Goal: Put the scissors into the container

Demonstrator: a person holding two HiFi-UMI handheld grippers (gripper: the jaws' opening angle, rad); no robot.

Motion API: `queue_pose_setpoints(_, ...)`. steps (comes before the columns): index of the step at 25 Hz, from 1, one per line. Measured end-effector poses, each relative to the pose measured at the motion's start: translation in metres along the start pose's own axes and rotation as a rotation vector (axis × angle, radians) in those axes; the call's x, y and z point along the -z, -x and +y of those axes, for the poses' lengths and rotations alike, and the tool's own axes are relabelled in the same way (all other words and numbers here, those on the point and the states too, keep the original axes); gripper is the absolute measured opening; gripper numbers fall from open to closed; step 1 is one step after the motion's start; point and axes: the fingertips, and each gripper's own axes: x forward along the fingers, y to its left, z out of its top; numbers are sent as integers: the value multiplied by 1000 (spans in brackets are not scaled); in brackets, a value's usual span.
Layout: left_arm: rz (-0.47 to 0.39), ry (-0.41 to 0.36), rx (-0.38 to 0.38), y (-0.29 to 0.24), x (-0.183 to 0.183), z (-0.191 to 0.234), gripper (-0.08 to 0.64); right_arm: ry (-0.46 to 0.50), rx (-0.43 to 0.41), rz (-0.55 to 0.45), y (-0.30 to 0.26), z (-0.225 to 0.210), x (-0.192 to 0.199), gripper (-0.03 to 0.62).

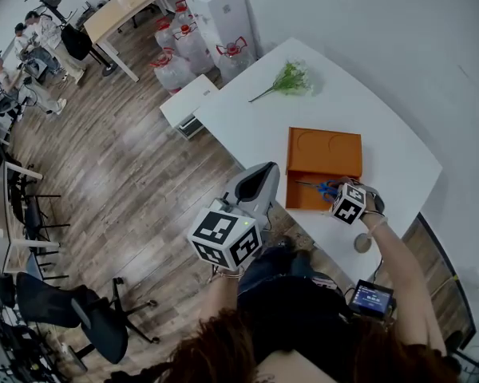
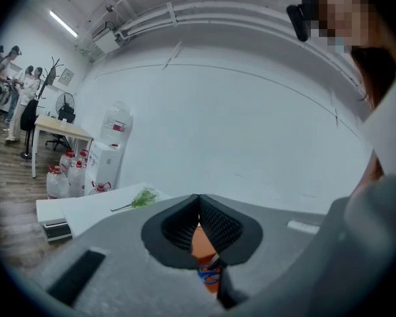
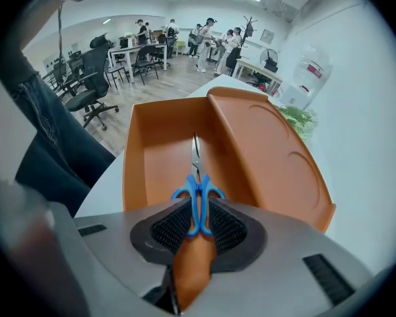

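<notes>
Count: one scissors point(image 3: 198, 185), one container point(image 1: 335, 146) (orange), one green sprig point(image 1: 291, 78).

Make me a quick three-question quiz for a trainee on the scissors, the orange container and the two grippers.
1. True or false: the left gripper holds the scissors.
2. The scissors' blades point over which part of the orange container? A the deep compartment; B the raised section with round recesses; C neither.
3. Fill in: the green sprig lies on the ___ table.
Key: 1 false, the right gripper grips them; 2 A; 3 white.
</notes>
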Motion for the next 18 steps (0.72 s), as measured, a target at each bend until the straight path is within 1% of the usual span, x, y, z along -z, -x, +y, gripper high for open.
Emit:
queue_pose_setpoints(5, -10, -6, 2, 2, -3, 0, 15, -56, 38, -41, 8, -4, -8, 66)
queue_pose_setpoints(18, -32, -35, 6, 7, -10, -10, 15, -235, 128, -228, 48, -7, -33, 37)
